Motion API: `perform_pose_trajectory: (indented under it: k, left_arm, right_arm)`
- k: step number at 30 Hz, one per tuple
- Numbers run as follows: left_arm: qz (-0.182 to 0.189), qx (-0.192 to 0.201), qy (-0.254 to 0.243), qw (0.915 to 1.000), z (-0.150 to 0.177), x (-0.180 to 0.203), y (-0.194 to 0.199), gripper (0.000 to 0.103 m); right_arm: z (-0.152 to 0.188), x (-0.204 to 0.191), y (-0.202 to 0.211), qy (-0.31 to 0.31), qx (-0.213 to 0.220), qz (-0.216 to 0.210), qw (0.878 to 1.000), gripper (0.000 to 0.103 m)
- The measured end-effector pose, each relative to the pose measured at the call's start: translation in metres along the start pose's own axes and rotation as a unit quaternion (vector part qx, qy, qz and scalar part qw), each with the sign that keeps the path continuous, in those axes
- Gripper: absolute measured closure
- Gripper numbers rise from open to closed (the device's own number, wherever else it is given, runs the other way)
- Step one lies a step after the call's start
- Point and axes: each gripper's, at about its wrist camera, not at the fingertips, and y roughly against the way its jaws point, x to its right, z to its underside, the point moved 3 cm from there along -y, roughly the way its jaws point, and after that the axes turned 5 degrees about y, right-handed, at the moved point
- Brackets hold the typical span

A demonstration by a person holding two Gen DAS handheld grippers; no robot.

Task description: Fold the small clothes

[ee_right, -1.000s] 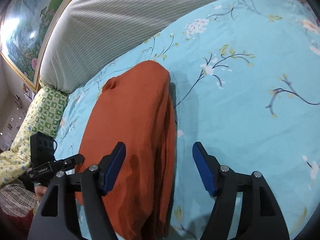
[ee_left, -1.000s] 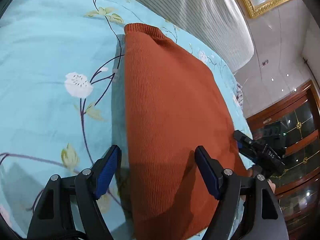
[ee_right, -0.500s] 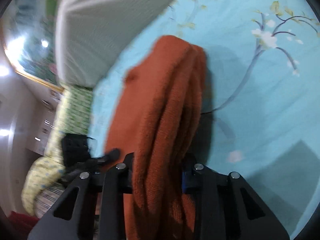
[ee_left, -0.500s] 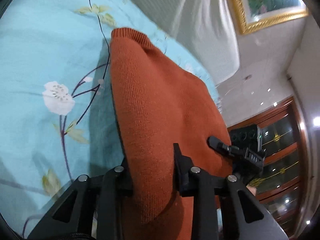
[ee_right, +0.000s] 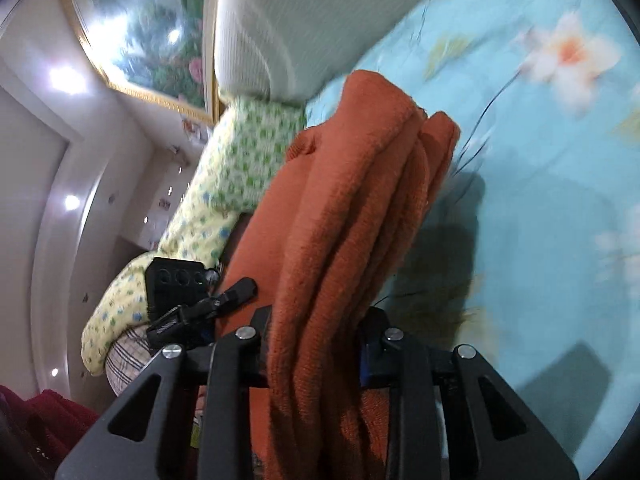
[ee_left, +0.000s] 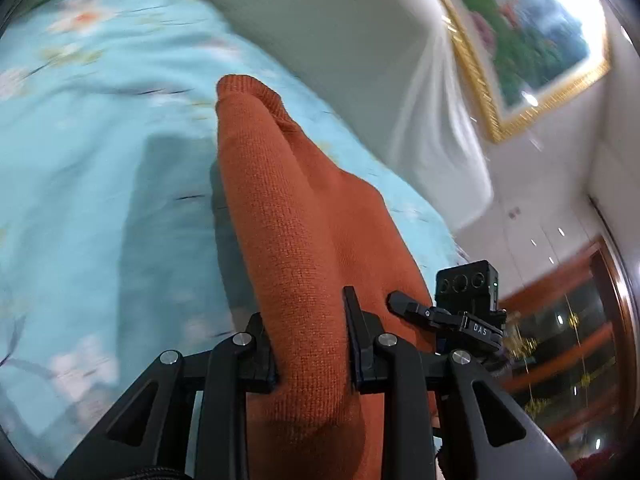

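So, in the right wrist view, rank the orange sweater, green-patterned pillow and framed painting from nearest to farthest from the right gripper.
1. orange sweater, clamped in the right gripper.
2. green-patterned pillow, left, beyond it.
3. framed painting, upper left wall.

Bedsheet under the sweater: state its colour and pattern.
Light blue bedsheet with white flowers and dark branches, clearest in the right wrist view.

Both views smear with motion blur, the flowers on the blue bedsheet streaked soft while the orange sweater near the lens stays crisp. Ceiling spots flare white on the framed painting. Dark shadow pools beside the sweater. Fisheye bends the edges, corners black.
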Motion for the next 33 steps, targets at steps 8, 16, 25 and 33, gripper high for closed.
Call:
perform_pose_trajectory:
  k: [8, 16, 25, 33]
  left_arm:
    - [-0.025, -0.010, 0.059, 0.9979, 0.021, -0.066, 0.004, 0.054]
    - [-0.077, -0.002, 0.019, 0.9968, 0.033, -0.043, 0.010, 0.046]
    - [-0.062, -0.020, 0.040, 0.9971, 0.059, -0.045, 0.022, 0.045]
    - [-0.042, -0.031, 0.040, 0.9978, 0.062, -0.052, 0.023, 0.045]
  right_arm:
    - [0.007, 0.016, -0.043, 0.012, -0.079, 0.107, 0.991, 0.057]
    - [-0.089, -0.043, -0.033, 0.176, -0.094, 0.245, 0.949, 0.053]
    - [-0.139, -0.093, -0.186, 0.285, -0.197, 0.154, 0.925, 0.052]
    - [-0.113, -0.076, -0.257, 0.358, -0.313, 0.184, 0.860, 0.053]
